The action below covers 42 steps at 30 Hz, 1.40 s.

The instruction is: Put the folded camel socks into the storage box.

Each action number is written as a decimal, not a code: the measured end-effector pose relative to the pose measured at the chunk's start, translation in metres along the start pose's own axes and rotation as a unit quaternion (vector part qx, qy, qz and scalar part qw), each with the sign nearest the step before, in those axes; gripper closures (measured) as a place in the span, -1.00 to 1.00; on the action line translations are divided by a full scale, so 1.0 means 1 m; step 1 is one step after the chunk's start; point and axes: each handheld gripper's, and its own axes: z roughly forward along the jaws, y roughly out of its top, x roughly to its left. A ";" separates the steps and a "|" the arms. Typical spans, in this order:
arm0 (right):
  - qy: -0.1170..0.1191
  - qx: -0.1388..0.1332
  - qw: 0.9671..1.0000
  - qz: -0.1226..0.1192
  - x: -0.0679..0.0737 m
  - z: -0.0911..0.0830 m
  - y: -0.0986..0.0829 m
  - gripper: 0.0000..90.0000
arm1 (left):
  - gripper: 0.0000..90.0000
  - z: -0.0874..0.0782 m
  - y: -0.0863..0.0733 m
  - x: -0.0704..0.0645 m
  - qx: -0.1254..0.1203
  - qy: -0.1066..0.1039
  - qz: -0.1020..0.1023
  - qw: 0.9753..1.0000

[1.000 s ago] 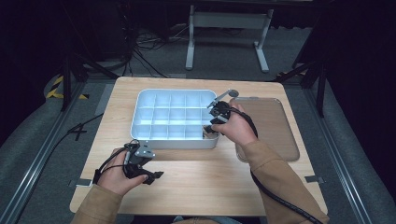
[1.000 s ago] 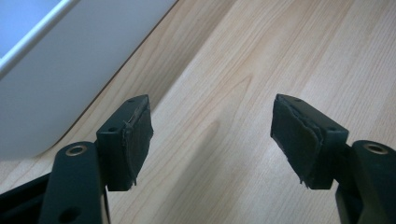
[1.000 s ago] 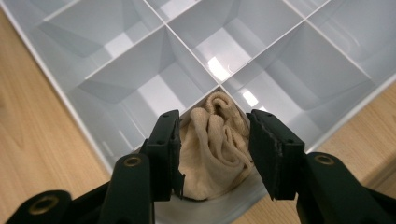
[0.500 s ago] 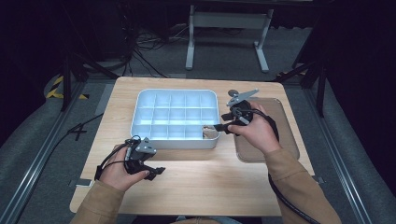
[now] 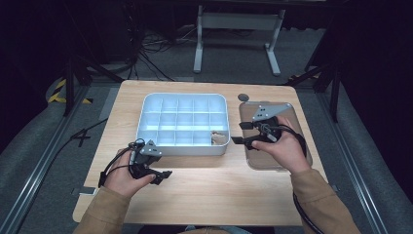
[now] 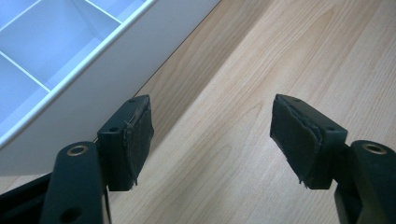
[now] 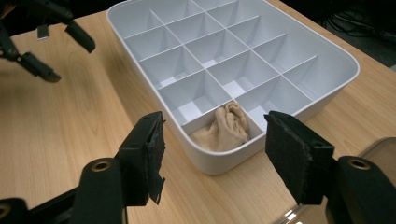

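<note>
Since the beige cloth [image 7: 223,129] sits bunched in the near right corner cell of the white tray [image 5: 146,113], touching its walls, risk is it's humped up near the rim and could snag or spill out if I bump the tray. My right claw [image 7: 219,158] is wide open, empty, just beside that corner. My left claw [image 6: 212,140] is wide open too, empty, over bare wooden table [image 5: 219,190]. Count: one cloth, one tray, two claws, one clear lid [image 5: 292,114] at right.

The white divided plastic tray [image 7: 299,51] looks smooth, slightly glossy. In its corner compartment sits a soft, crumpled beige cloth [image 7: 224,128]; under the tray, the light wooden table [image 7: 60,130] is matt, grainy.
</note>
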 end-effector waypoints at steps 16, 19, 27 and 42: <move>0.003 0.010 1.000 -0.002 0.030 -0.015 -0.044 -0.28 | -0.34 0.002 0.000 -0.005 0.004 -0.001 0.006 1.000; 0.007 0.002 1.000 -0.003 0.034 -0.013 -0.053 -0.28 | -0.35 0.001 -0.003 -0.008 0.003 -0.005 0.011 1.000; 0.031 -0.040 0.998 -0.032 0.042 -0.001 -0.080 -0.29 | -0.35 0.003 -0.009 -0.010 0.003 -0.016 0.019 1.000; 0.036 -0.004 0.999 0.008 0.049 0.031 -0.122 -0.30 | -0.36 0.006 -0.015 -0.007 0.010 -0.016 0.016 1.000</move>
